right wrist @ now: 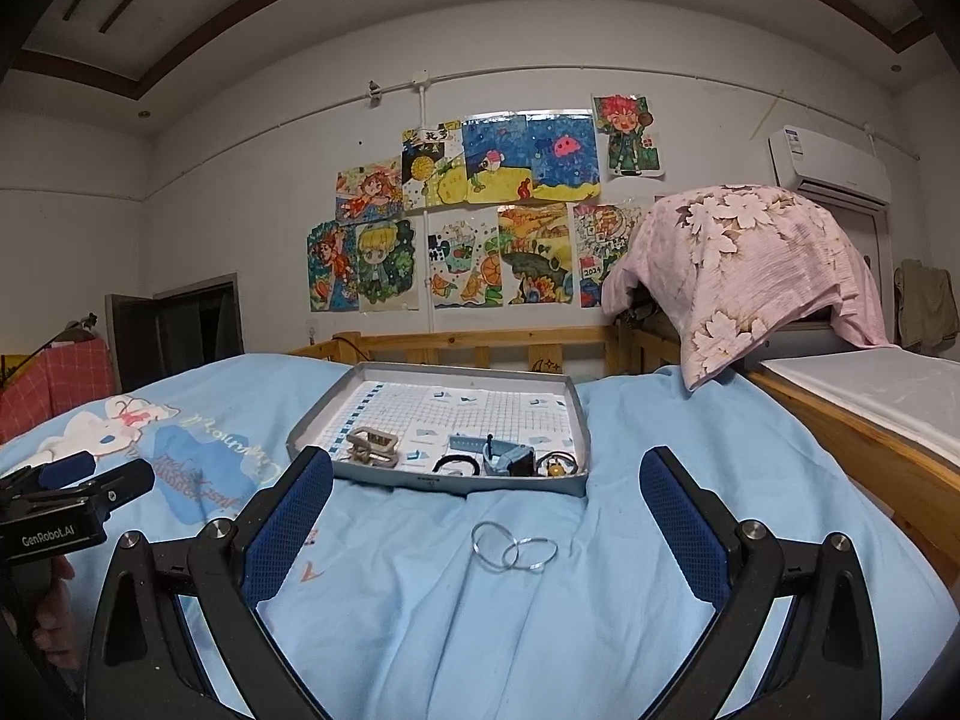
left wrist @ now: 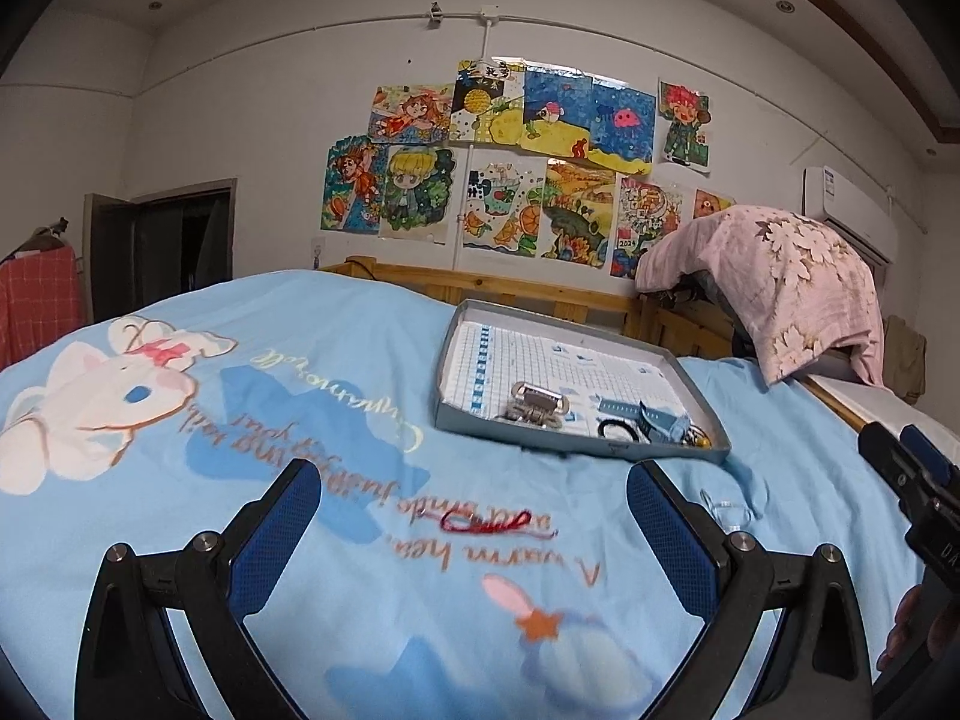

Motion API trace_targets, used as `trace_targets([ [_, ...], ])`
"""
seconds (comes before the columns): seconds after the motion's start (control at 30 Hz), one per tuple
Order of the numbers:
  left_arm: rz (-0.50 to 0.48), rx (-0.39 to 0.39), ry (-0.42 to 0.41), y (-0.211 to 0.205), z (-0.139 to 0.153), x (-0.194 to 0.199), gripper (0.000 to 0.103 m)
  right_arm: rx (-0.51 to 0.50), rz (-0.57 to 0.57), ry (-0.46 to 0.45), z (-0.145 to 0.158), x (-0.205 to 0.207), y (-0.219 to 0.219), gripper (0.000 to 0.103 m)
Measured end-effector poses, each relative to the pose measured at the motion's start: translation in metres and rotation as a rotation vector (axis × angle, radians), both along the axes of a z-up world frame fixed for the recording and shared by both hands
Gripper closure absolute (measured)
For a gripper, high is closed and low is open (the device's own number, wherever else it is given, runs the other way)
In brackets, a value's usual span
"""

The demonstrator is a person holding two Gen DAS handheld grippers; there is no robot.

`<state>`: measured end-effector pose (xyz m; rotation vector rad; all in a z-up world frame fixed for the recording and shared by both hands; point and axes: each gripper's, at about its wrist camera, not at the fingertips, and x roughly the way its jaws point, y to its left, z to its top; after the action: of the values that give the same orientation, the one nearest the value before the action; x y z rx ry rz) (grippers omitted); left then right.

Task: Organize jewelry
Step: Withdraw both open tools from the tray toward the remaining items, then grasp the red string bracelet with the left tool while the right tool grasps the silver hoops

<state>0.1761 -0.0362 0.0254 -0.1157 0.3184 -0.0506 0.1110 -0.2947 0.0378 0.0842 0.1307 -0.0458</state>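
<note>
A grey shallow tray [right wrist: 576, 420] lies on the light blue bed cover and also shows in the left wrist view [left wrist: 450, 354]. In it lie a beige clasp piece [right wrist: 373, 447], a black band [right wrist: 456, 466], a blue piece [right wrist: 507, 457] and a small gold item [right wrist: 557, 468]. Two thin silver bangles [right wrist: 513, 547] lie on the cover in front of the tray, between my right gripper's open fingers. A red string bracelet [left wrist: 489, 523] lies on the cover between my left gripper's open fingers. My left gripper [left wrist: 471, 516] and right gripper [right wrist: 486, 501] are both open and empty.
A wooden bed rail [right wrist: 480, 348] runs behind the tray. A pink floral blanket [right wrist: 750, 264] hangs over something at the right. A second wooden bed [right wrist: 870, 414] stands at the right. The other gripper shows at each view's edge [right wrist: 66, 498] [left wrist: 912, 480].
</note>
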Motion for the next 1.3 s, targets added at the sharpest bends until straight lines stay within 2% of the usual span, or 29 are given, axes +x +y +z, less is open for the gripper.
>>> trace_targets([
  [0.2, -0.013, 0.0, 0.0, -0.01, 0.0, 0.03, 0.0, -0.013, 0.006, 0.019, 0.002, 0.035, -0.004, 0.002],
  [0.33, -0.02, 0.016, 0.033, -0.014, -0.004, 0.051, 0.0, 0.002, 0.002, 0.035, 0.003, 0.061, -0.012, 0.002],
  [0.53, -0.001, 0.048, 0.197, -0.018, -0.024, 0.09, 0.0, 0.046, 0.027, 0.098, -0.004, 0.1, -0.024, 0.002],
  [0.77, -0.03, 0.042, 0.317, -0.02, -0.055, 0.109, 0.0, 0.099, 0.061, 0.229, -0.034, 0.131, -0.023, 0.002],
  [0.97, -0.042, 0.03, 0.371, -0.018, -0.072, 0.117, 0.0, 0.158, 0.102, 0.343, -0.059, 0.151, -0.025, 0.002],
  [1.13, -0.06, 0.03, 0.4, -0.017, -0.081, 0.12, 0.001, 0.163, 0.124, 0.407, -0.079, 0.159, -0.023, 0.003],
  [1.27, -0.075, 0.031, 0.411, -0.018, -0.085, 0.122, 0.009, 0.171, 0.137, 0.439, -0.086, 0.162, -0.02, 0.005],
  [1.3, -0.082, 0.031, 0.416, -0.019, -0.086, 0.123, 0.014, 0.174, 0.138, 0.443, -0.087, 0.162, -0.021, 0.009],
])
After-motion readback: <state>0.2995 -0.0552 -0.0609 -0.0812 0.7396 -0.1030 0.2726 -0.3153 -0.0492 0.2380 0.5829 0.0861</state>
